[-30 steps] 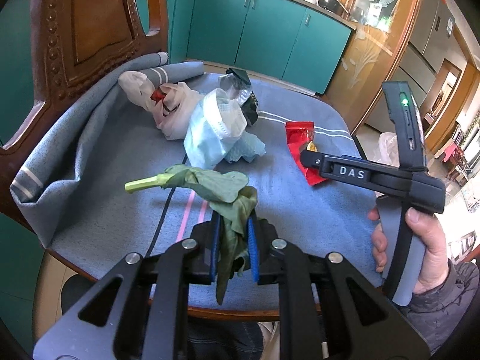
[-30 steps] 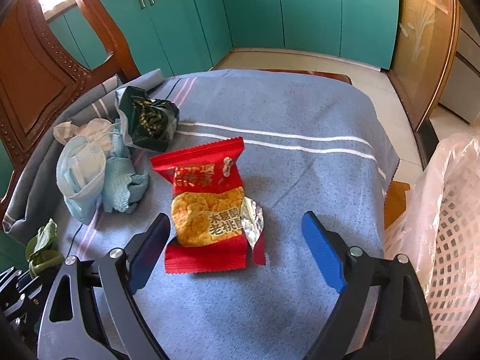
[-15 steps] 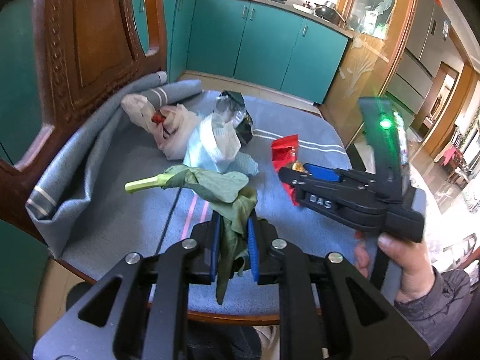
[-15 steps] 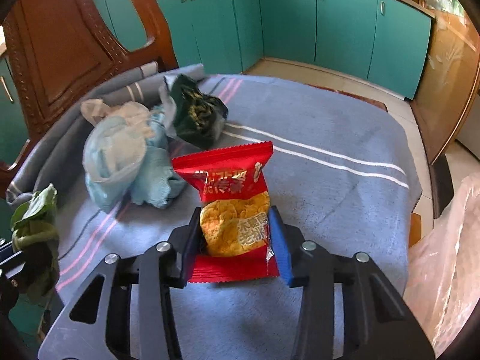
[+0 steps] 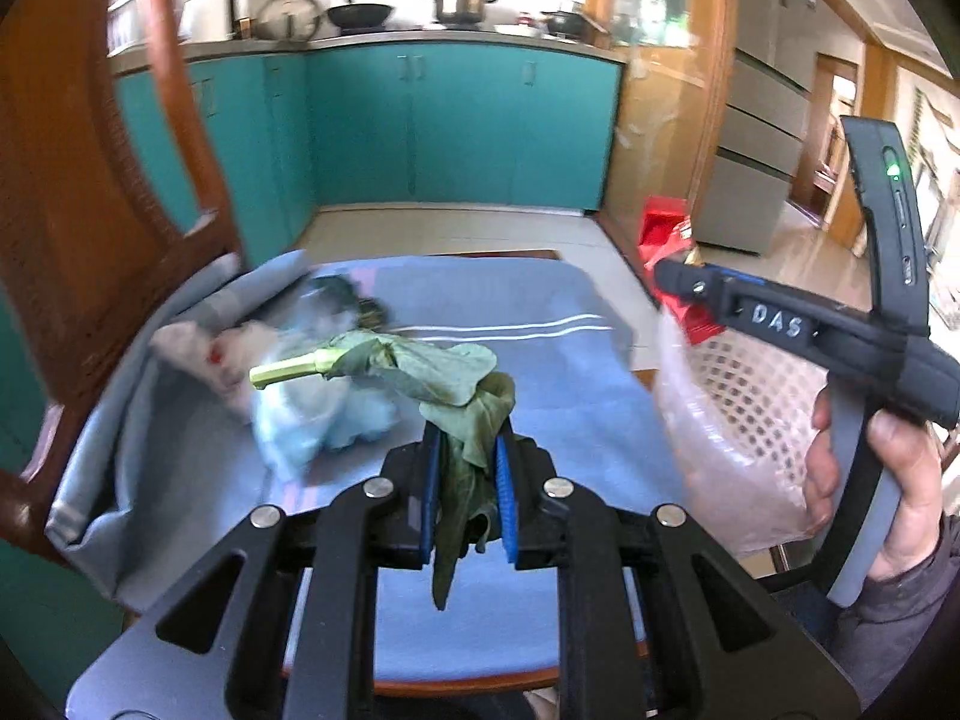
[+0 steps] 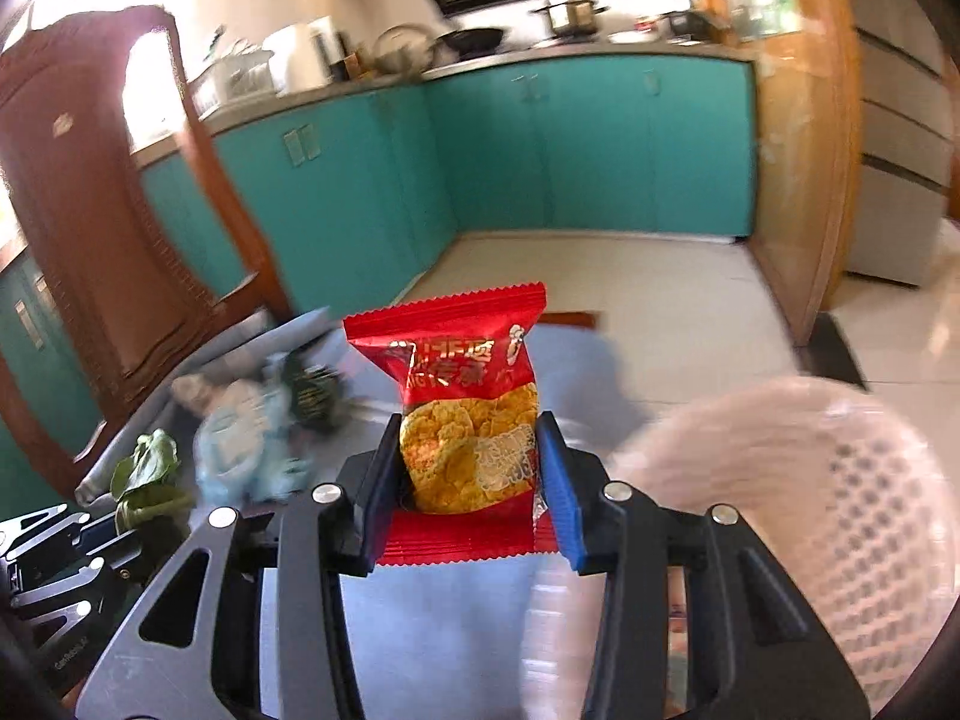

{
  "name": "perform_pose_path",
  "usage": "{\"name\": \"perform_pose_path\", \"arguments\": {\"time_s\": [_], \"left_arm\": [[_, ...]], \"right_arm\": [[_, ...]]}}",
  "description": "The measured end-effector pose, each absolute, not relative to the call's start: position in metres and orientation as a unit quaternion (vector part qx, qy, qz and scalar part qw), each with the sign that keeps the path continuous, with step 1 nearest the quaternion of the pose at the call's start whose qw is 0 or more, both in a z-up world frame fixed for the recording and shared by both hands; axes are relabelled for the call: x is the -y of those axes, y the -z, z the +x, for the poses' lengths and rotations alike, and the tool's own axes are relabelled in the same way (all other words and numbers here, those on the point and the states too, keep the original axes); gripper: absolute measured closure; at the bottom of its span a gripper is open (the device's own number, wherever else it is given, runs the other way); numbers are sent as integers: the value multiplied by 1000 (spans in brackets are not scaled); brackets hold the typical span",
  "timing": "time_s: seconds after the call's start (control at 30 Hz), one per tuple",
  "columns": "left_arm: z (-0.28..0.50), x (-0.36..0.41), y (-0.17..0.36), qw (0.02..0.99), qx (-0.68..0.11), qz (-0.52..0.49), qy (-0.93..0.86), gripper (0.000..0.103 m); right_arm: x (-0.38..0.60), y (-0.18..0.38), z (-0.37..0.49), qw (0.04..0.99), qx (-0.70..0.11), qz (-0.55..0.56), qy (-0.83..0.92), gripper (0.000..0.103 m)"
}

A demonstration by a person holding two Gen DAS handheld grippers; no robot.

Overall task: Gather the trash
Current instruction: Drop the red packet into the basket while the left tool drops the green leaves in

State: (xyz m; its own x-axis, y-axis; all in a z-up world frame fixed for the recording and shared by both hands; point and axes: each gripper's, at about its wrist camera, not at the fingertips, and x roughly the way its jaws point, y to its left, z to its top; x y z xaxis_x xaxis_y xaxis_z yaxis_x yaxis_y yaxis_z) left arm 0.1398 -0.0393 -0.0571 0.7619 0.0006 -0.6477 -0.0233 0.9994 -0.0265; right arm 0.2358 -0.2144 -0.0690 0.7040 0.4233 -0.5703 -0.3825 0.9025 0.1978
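Note:
My left gripper (image 5: 465, 468) is shut on a wilted green leaf (image 5: 420, 366) whose pale stalk points left, held up over the cloth-covered table (image 5: 558, 384). My right gripper (image 6: 471, 456) is shut on a red snack packet (image 6: 462, 372), pads pressing on both its sides, lifted off the table. In the left wrist view that right gripper (image 5: 666, 276) hangs over the near rim of a white lattice basket (image 5: 744, 396) lined with a clear bag, the red packet (image 5: 663, 228) at its tip. The right wrist view shows the basket (image 6: 840, 480) low on the right, and the leaf (image 6: 147, 468) at the left edge.
On the cloth's left part lie a blue face mask (image 5: 312, 414), a crumpled white bag (image 5: 210, 348) and a dark green wrapper (image 5: 354, 300), all blurred. A carved wooden chair (image 5: 72, 210) stands at the left. A person's hand (image 5: 900, 480) holds the right gripper. Teal cabinets stand behind.
My right gripper closed on the red packet and lifted it off the table toward the basket. My left gripper rose with the leaf still in it, and the basket came into view.

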Motion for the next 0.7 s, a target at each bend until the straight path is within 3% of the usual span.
{"name": "perform_pose_path", "arguments": {"time_s": [0.37,0.7], "left_arm": [[188,151,51,930,-346,12,125,86],[218,236,87,894,-389,29,219,84]], "right_arm": [[364,73,238,941,-315,111,-56,59],[401,80,230,936,-316,150,-35,59]]}}
